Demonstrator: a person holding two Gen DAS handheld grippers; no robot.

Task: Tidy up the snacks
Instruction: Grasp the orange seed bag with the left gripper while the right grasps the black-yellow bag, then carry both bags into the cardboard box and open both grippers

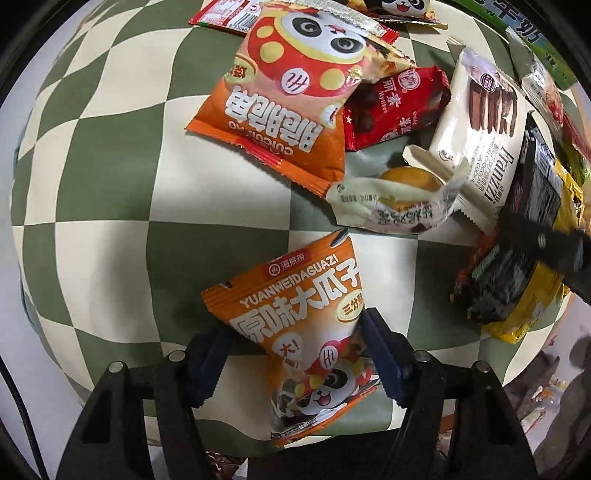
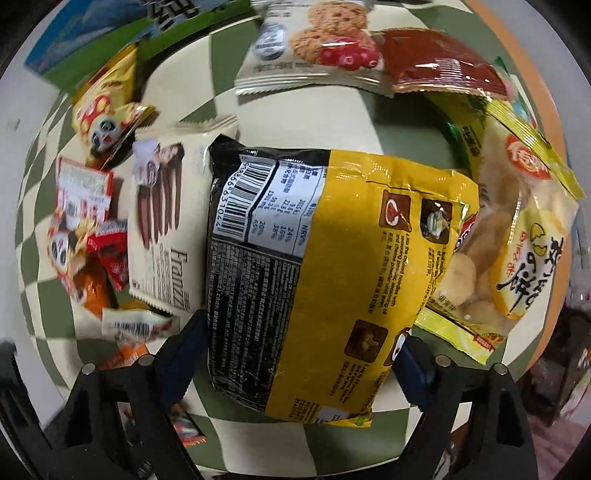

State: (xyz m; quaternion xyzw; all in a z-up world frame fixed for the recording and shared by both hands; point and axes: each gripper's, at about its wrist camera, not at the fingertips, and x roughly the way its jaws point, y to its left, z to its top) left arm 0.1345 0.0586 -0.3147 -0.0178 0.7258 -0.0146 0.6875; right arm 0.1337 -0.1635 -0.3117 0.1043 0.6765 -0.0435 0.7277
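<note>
My left gripper (image 1: pixel 295 347) is shut on an orange sunflower-seed packet (image 1: pixel 303 328) and holds it above the green-and-cream checkered cloth (image 1: pixel 103 192). My right gripper (image 2: pixel 301 343) is shut on a yellow-and-black noodle pack (image 2: pixel 314 266), which fills the middle of the right wrist view. The same pack and the right gripper show at the right edge of the left wrist view (image 1: pixel 524 258). Beyond lie an orange panda snack bag (image 1: pixel 291 96), a red packet (image 1: pixel 399 107), a cream Franzzi cookie pack (image 1: pixel 480 140) and a small egg-yolk pastry packet (image 1: pixel 399 203).
In the right wrist view, an oat cookie pack (image 2: pixel 317 48), a dark red pouch (image 2: pixel 443 62), a yellow rice-cracker bag (image 2: pixel 517 236), the Franzzi pack (image 2: pixel 166 221), small panda packets (image 2: pixel 107 118) and a green-blue carton (image 2: pixel 110 33) crowd the cloth. The table edge is at the right.
</note>
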